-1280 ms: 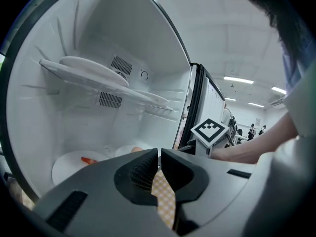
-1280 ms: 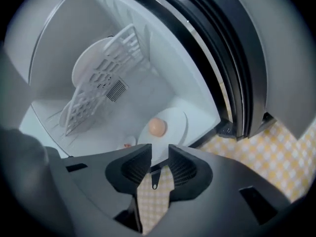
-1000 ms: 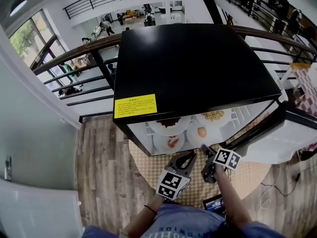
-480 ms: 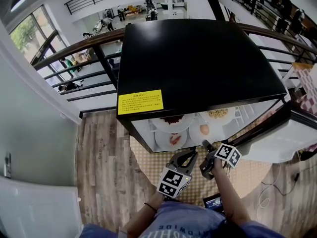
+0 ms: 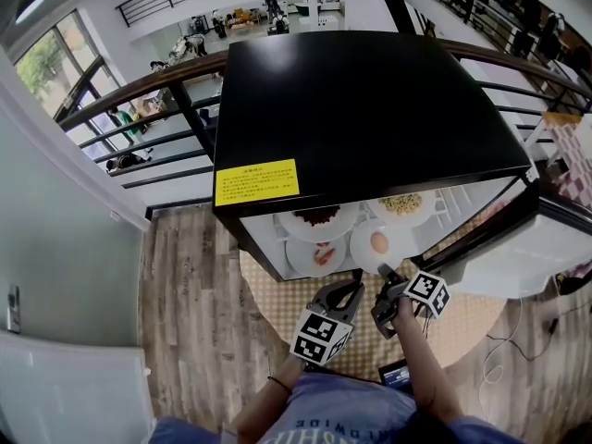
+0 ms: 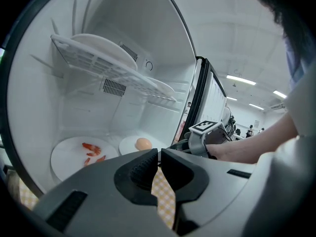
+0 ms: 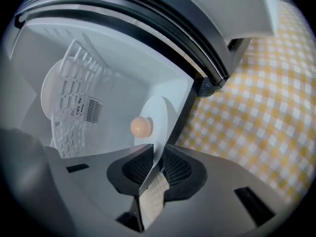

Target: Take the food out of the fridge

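Two tongs: the left tongs (image 5: 347, 290) and the right tongs (image 5: 385, 272) are side by side at the mouth of the open fridge, both aimed inward.
Left tongs (image 6: 159, 151): pressed together with nothing between them, held over the cloth just outside the opening.
Right tongs (image 7: 158, 150): narrow and closing, with the near rim of the egg plate between the pads (image 7: 140, 168), which touch it.
Counter (image 5: 277, 305): round, covered by a yellow-check cloth (image 7: 256, 107); the fridge stands on it.
Egg plate (image 5: 361, 250): white, on the fridge floor at the right side, its near rim at the opening; it holds a single egg.
Egg (image 5: 378, 242): near the plate's middle, lying on its side; in the left gripper view its long axis seems to run across the fridge, side to side.
Shrimp plate (image 5: 301, 259): white, on the same floor just left of the egg plate; it holds a few red-orange shrimp (image 6: 92, 148) spread apart.
Wire shelf (image 6: 108, 71): white, above both lower plates, carrying two more white plates.
Upper left plate (image 5: 344, 222): holds a dark red food (image 5: 318, 216).
Upper right plate (image 5: 424, 213): holds a pale yellow food (image 5: 401, 203).
Fridge (image 5: 370, 109): black flat top with a yellow label (image 5: 257, 182) at its front edge and a white interior; its door (image 5: 523, 248) is swung open on the right.
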Motion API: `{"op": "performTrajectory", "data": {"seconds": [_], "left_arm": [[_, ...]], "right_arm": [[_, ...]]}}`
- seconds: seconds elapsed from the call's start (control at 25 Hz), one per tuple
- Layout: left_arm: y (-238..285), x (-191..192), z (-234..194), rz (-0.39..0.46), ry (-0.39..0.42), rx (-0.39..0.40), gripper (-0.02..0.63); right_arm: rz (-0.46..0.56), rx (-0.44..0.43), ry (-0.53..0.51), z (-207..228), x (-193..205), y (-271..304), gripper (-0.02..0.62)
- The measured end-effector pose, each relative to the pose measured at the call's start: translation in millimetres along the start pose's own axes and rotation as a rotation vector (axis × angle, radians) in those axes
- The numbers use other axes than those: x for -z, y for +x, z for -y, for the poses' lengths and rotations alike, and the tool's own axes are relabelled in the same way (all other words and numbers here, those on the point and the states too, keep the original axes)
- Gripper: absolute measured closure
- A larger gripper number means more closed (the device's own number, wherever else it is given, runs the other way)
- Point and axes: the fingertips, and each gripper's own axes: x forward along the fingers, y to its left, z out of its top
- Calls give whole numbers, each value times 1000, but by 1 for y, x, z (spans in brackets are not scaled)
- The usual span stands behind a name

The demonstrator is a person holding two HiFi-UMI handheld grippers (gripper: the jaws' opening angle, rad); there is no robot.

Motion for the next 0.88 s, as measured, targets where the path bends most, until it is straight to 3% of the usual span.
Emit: {"op": "performTrajectory", "data": {"seconds": [0.32,0.44,0.88], "left_arm": [[0,13,2,-28,-41,22,580],[2,18,5,-37,-76,44,523],[4,24,9,-53,-207,101,457]], "right_arm": [[17,-89,129,-7,0,-16,566],[22,-119,159,-11,1,-21,571],[5,-151,147,-5,9,-39,572]]}}
